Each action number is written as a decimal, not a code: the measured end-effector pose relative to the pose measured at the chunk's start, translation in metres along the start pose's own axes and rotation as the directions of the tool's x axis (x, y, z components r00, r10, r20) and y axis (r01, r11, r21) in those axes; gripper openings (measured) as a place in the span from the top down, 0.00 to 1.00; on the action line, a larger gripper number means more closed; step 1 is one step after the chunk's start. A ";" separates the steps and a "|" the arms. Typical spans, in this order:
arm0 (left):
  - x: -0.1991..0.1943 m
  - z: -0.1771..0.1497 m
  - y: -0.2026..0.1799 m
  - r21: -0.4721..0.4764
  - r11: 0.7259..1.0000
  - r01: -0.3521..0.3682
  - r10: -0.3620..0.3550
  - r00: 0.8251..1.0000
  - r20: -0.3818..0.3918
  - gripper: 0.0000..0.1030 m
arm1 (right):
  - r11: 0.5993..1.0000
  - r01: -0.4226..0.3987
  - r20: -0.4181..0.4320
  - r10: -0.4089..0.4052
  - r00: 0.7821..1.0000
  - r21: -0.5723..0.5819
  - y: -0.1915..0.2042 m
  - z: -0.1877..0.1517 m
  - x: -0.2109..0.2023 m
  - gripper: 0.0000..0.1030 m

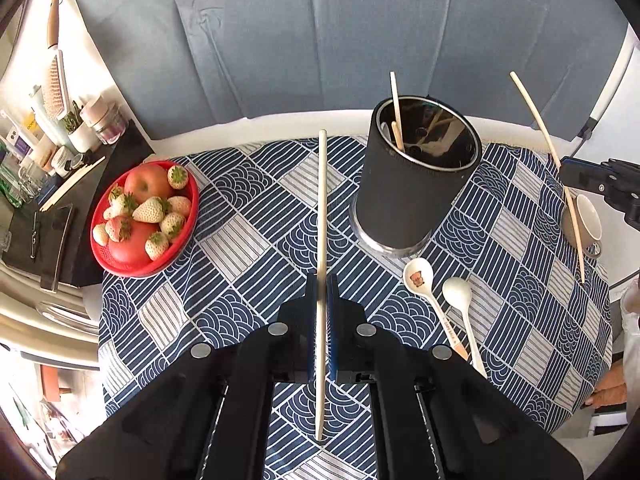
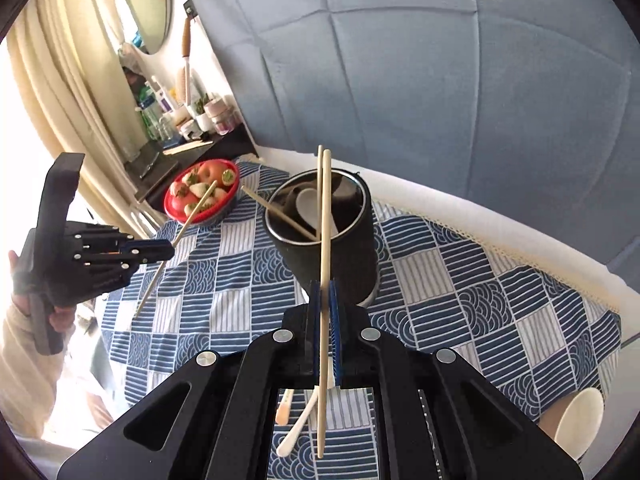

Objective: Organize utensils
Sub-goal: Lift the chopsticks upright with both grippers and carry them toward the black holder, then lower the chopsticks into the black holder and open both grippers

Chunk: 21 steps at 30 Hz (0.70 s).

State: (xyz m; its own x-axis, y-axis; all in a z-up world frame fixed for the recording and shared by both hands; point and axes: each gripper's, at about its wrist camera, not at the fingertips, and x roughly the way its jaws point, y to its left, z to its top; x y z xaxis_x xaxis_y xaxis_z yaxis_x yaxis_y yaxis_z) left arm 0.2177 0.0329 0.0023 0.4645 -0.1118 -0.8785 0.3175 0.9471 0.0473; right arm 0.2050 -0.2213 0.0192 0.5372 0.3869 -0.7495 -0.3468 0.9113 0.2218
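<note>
both tongs clamp chopsticks | left tongs [image 1: 322, 292] | right tongs [image 2: 326, 300] | spoon writing unreadable

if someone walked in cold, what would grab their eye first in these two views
Each tool is shut on a pale chopstick: the left tool grips one chopstick upright over the blue patterned tablecloth, and the right tool clamps its own chopstick. Next comes the black utensil holder at mid-table, already holding chopsticks, then the red fruit bowl at the table's left edge.
</note>
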 end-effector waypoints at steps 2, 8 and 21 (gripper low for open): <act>-0.002 0.007 0.001 0.000 1.000 -0.004 0.004 1.000 0.008 0.95 | 1.000 0.011 0.014 -0.011 1.000 0.001 -0.003 0.005 -0.003 0.96; -0.004 0.033 0.009 -0.036 0.999 0.014 -0.012 0.999 0.045 0.95 | 1.000 0.016 0.064 -0.017 0.998 0.011 -0.010 0.020 -0.009 0.96; -0.010 0.093 -0.005 -0.024 0.998 0.063 -0.058 0.980 0.191 0.95 | 0.999 -0.032 0.224 0.029 0.974 0.011 -0.023 0.049 -0.012 0.96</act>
State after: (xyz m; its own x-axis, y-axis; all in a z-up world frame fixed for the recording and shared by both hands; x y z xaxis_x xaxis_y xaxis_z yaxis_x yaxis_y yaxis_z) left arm 0.2882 0.0015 0.0546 0.5945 -0.2216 -0.7729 0.3264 0.9450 -0.0199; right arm 0.2443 -0.2396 0.0535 0.6856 0.4348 -0.5839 -0.3553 0.8999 0.2529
